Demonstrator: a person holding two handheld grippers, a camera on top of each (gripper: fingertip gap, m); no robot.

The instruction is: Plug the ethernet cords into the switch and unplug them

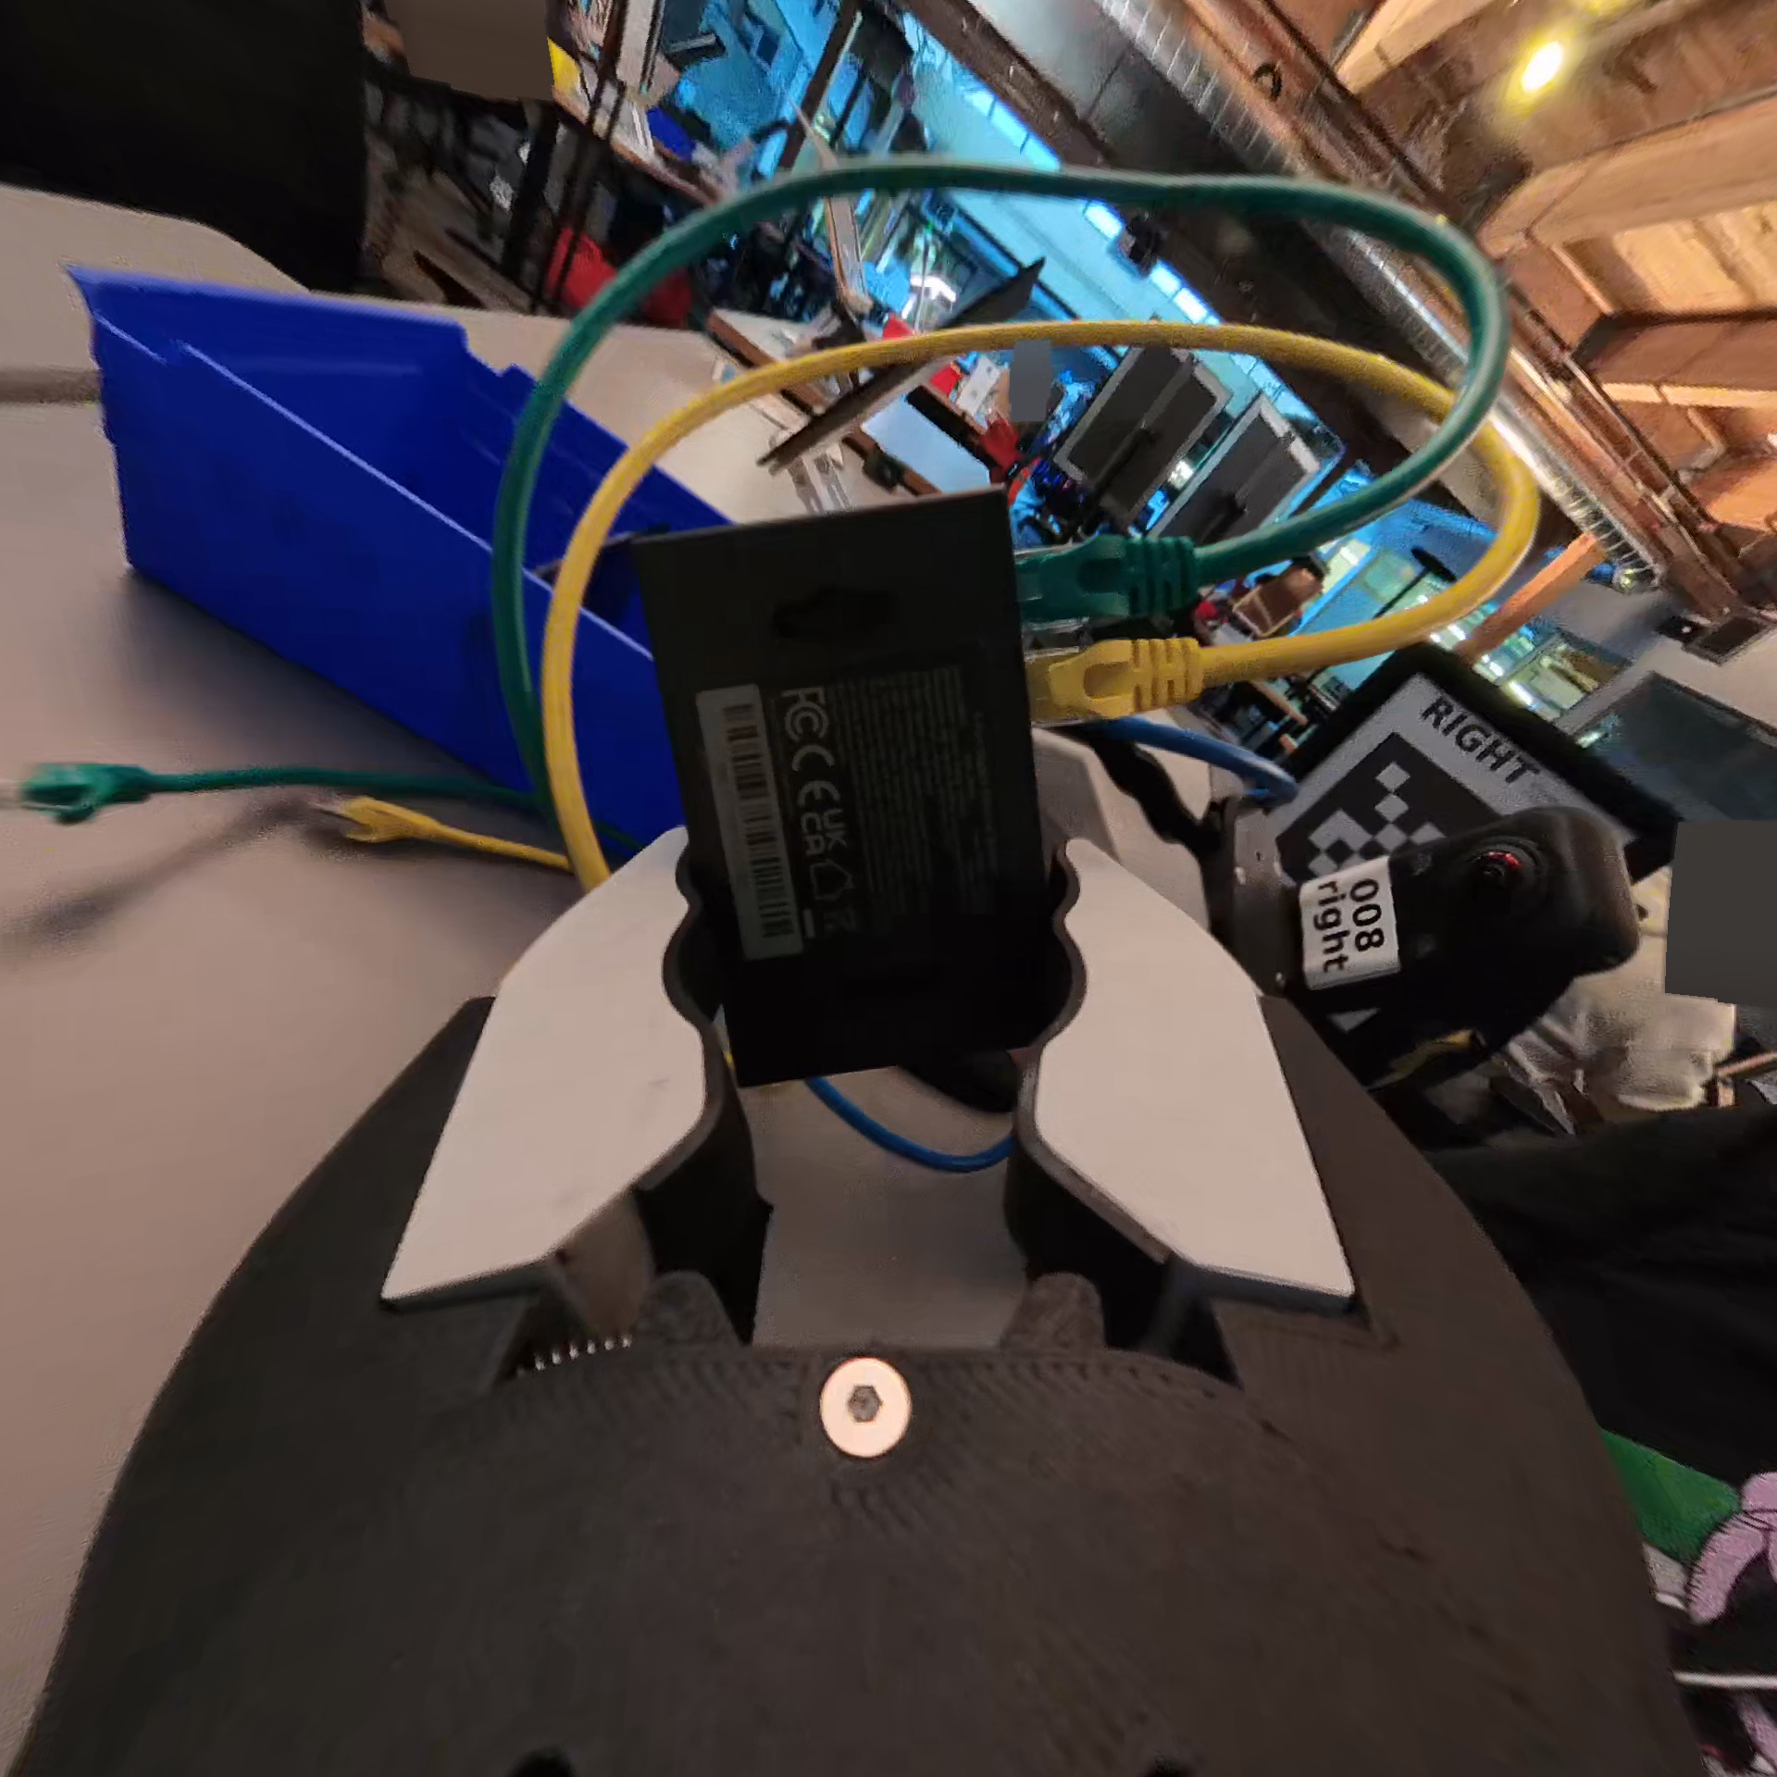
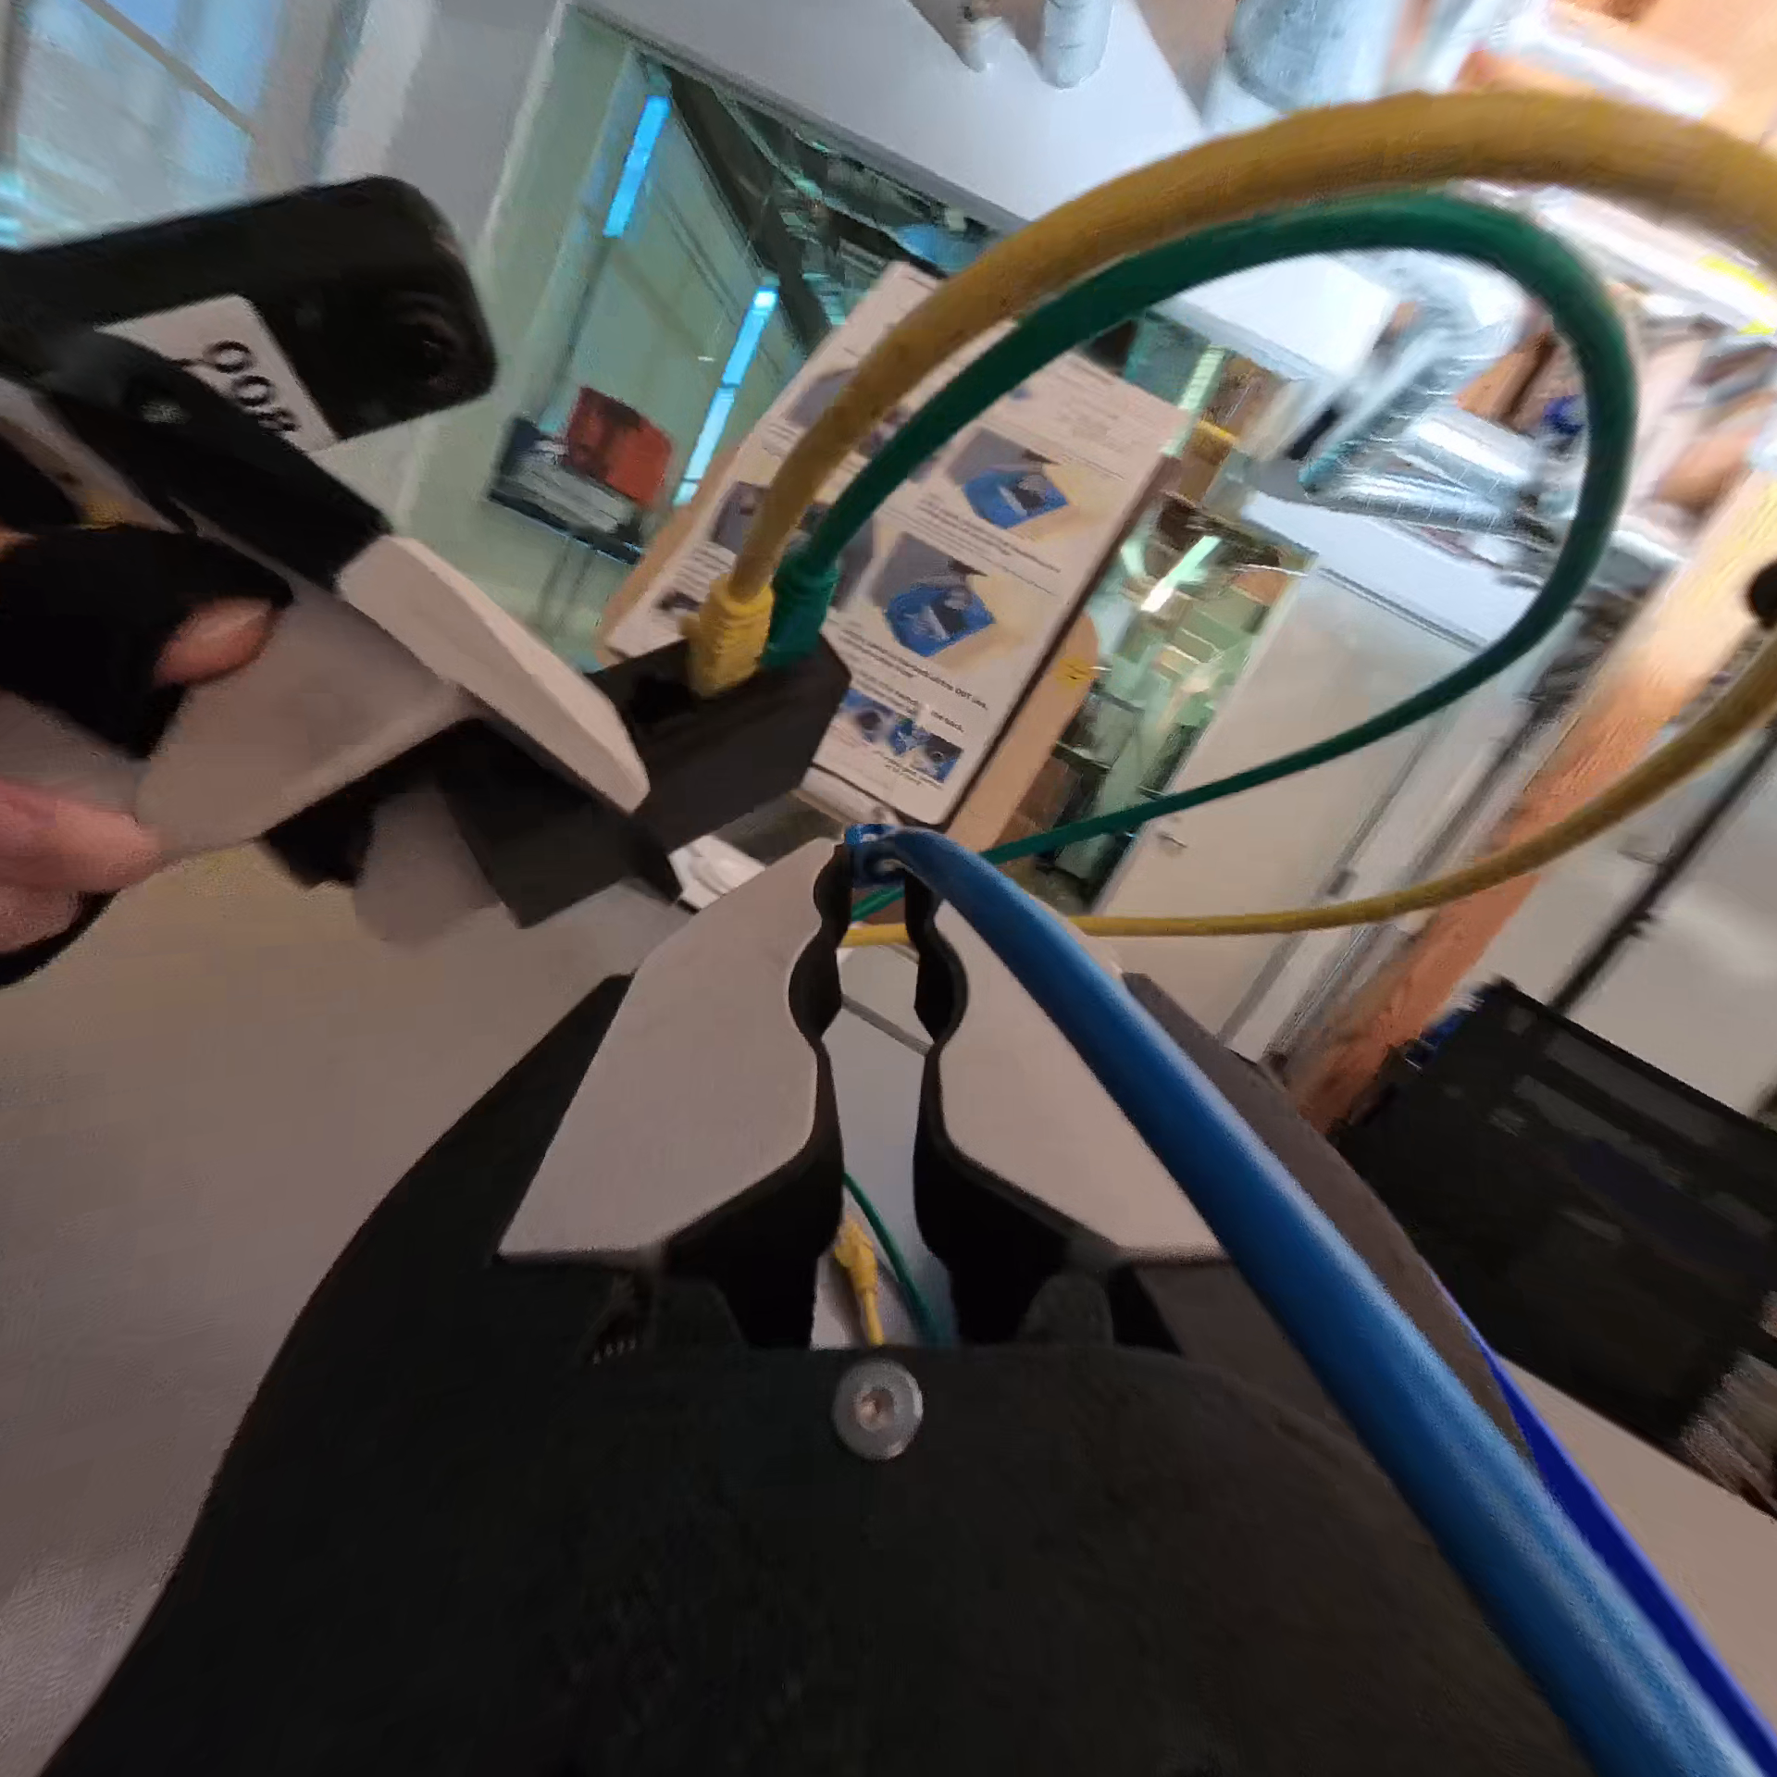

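My left gripper (image 1: 873,863) is shut on the black switch (image 1: 865,750) and holds it upright above the table, labelled underside towards the camera. A green plug (image 1: 1106,577) and a yellow plug (image 1: 1115,678) sit in ports on its right side. Their cords loop overhead, and the free ends, green (image 1: 67,788) and yellow (image 1: 375,817), lie on the table. My right gripper (image 2: 870,870) is shut on the plug (image 2: 865,859) of the blue cord (image 2: 1250,1202), just below and right of the switch (image 2: 731,731). The right gripper also shows in the left wrist view (image 1: 1423,865).
A blue plastic bin (image 1: 337,500) stands on the grey table (image 1: 192,1058) behind and left of the switch. A black crate (image 2: 1587,1202) sits at the right. A printed board (image 2: 962,538) leans behind the switch. A person's hand (image 2: 96,673) holds the left gripper. There is about 5 cm between the tips of the two grippers.
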